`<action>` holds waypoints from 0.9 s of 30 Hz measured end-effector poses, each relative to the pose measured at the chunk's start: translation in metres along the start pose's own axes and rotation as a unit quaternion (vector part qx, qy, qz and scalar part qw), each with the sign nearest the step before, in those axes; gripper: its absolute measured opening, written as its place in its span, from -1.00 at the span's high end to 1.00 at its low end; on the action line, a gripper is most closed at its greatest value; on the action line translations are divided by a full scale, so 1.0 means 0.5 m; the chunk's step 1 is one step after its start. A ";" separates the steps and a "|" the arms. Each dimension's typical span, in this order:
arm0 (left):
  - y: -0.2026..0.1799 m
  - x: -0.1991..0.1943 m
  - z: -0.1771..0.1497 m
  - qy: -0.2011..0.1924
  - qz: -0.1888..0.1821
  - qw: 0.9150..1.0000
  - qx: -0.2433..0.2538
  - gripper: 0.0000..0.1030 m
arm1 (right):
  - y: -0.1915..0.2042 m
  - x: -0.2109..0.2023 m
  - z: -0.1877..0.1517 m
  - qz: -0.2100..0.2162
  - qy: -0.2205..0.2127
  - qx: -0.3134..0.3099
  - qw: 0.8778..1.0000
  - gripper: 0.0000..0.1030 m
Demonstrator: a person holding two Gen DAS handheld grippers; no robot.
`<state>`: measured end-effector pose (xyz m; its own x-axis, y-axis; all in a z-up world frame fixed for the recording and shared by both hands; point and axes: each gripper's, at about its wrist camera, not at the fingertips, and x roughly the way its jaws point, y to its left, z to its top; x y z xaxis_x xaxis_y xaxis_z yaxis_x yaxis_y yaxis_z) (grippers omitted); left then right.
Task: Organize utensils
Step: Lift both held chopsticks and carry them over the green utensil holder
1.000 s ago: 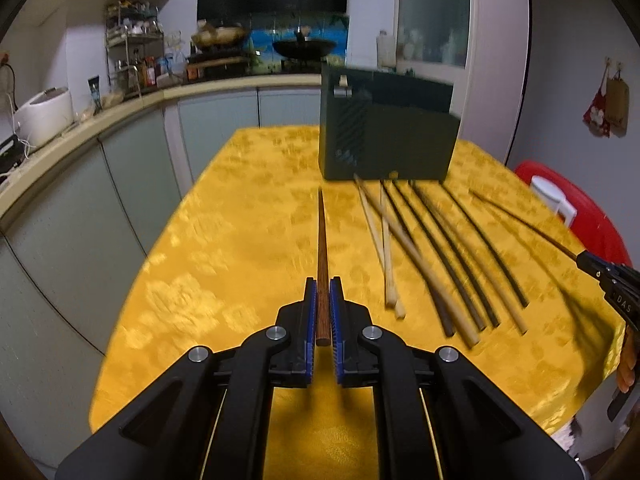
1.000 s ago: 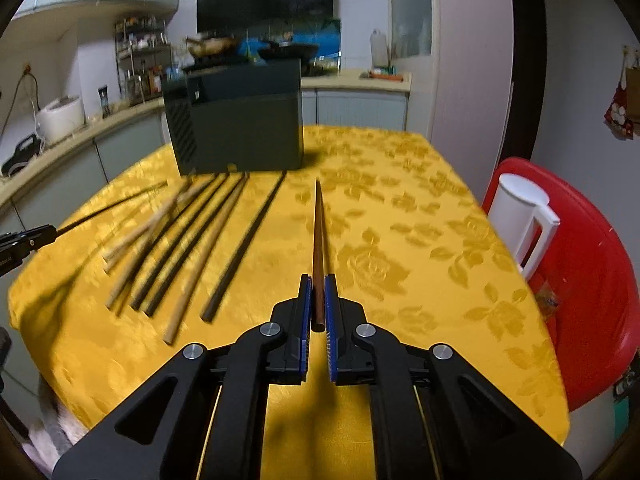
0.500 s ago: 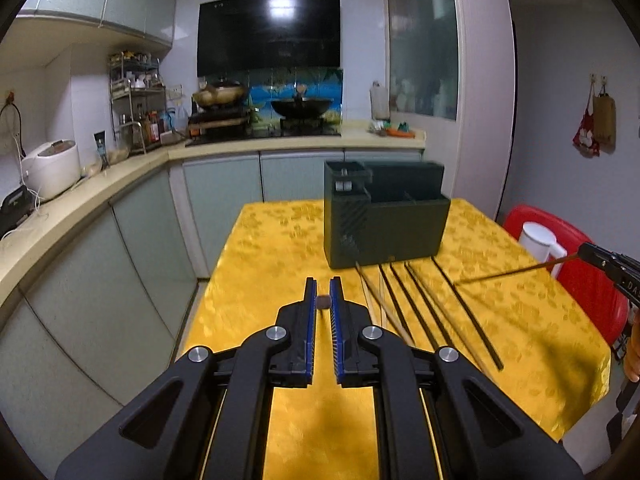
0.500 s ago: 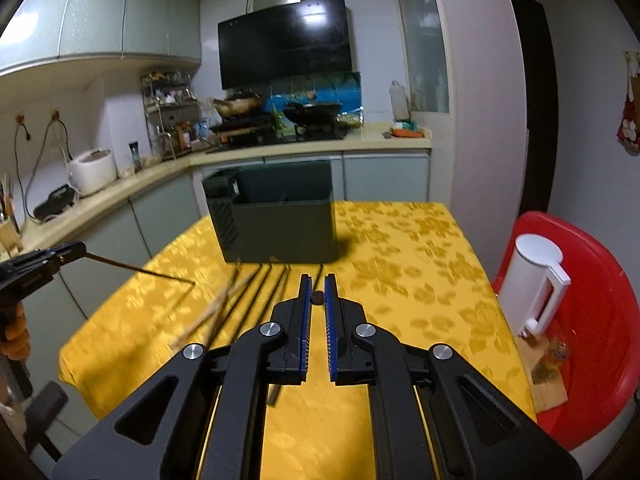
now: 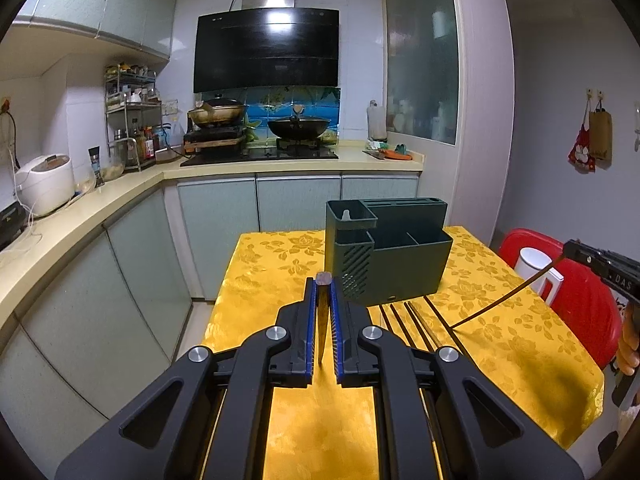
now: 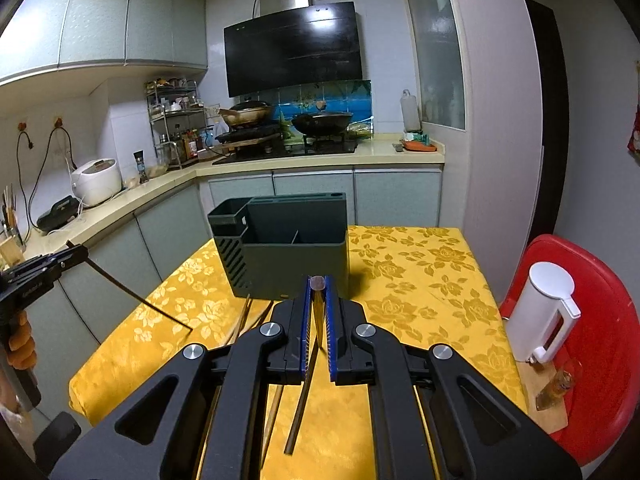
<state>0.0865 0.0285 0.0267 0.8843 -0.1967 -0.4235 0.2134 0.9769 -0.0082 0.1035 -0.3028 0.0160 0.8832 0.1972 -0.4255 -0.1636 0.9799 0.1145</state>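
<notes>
Holding one brown chopstick apiece, both grippers are hanging above the worktop (image 5: pixel 280 264), which is wearing a yellow floral cloth. On the left, the left gripper (image 5: pixel 323 322) is pinching its chopstick (image 5: pixel 322 280) near the blunt butt end, the fingers (image 5: pixel 310 320) pressed against it, the shaft slanting down and back beneath them. The dark green utensil caddy (image 5: pixel 404 264) is standing ahead of these fingers and slightly to their right, its compartments open upward. Loose chopsticks (image 5: pixel 416 326) are lying on the cloth just below and right of the fingers, long axes pointing toward the caddy.

Further right, the right gripper (image 6: pixel 318 320) is clamping its own chopstick (image 6: pixel 308 380) the same way, butt at the fingertips and tip trailing low. Here the caddy (image 6: pixel 296 268) is sitting straight ahead, slightly left, so this hand looks the nearer. Judging by that, each stick probably needs tipping upright before dropping into a compartment.

Beyond are pale cabinets, a stove with woks, a range hood; a red chair (image 6: pixel 592 320) with a white jug (image 6: pixel 540 316) is standing at right.
</notes>
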 end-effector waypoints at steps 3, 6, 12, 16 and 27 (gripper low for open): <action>-0.003 0.013 0.014 0.003 -0.002 1.000 0.006 0.88 | -0.004 0.016 0.021 0.002 0.003 0.004 1.000 0.86; -0.005 0.022 0.027 0.006 -0.009 1.000 0.007 0.88 | -0.012 0.029 0.040 0.004 0.007 0.011 1.000 0.86; -0.011 0.039 0.082 0.012 -0.022 1.000 0.016 0.88 | -0.030 0.050 0.095 0.012 0.009 0.021 1.000 0.86; -0.019 0.043 0.131 0.010 -0.039 0.999 0.021 0.88 | -0.030 0.052 0.142 0.015 -0.005 0.016 1.000 0.86; -0.082 0.060 0.294 -0.015 -0.094 0.995 0.030 0.88 | -0.015 0.065 0.282 0.010 -0.055 0.000 0.998 0.86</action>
<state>0.1654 -0.0298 0.1473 0.8382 -0.3791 -0.3920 0.4003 0.9159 -0.0299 0.1954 -0.3082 0.1281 0.9223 0.2129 -0.3227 -0.1825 0.9756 0.1220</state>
